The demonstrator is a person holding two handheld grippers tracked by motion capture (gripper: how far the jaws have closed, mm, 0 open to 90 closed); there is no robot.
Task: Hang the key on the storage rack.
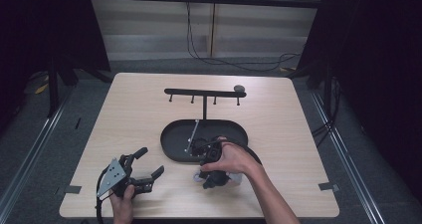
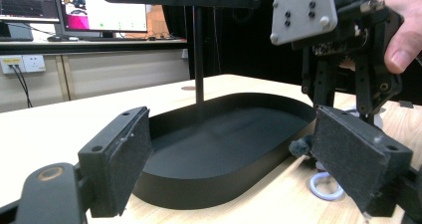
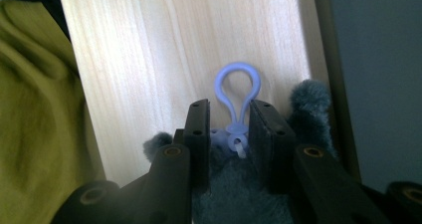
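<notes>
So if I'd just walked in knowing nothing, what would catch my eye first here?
Probably the right gripper, pointing straight down at the table's near edge, its jaws closed around the stem of a pale blue loop on a grey plush toy. Behind it sits a black oval tray with a T-shaped hook stand rising from it. At the near left, the left gripper waits with its jaws spread wide and nothing between them.

A light wooden desk stood on grey carpet under dim light. Pale wall panels ran across the top of the frame, with black cables hanging before them. In the upper left of the left gripper view, lit monitors sat above a wall socket.
</notes>
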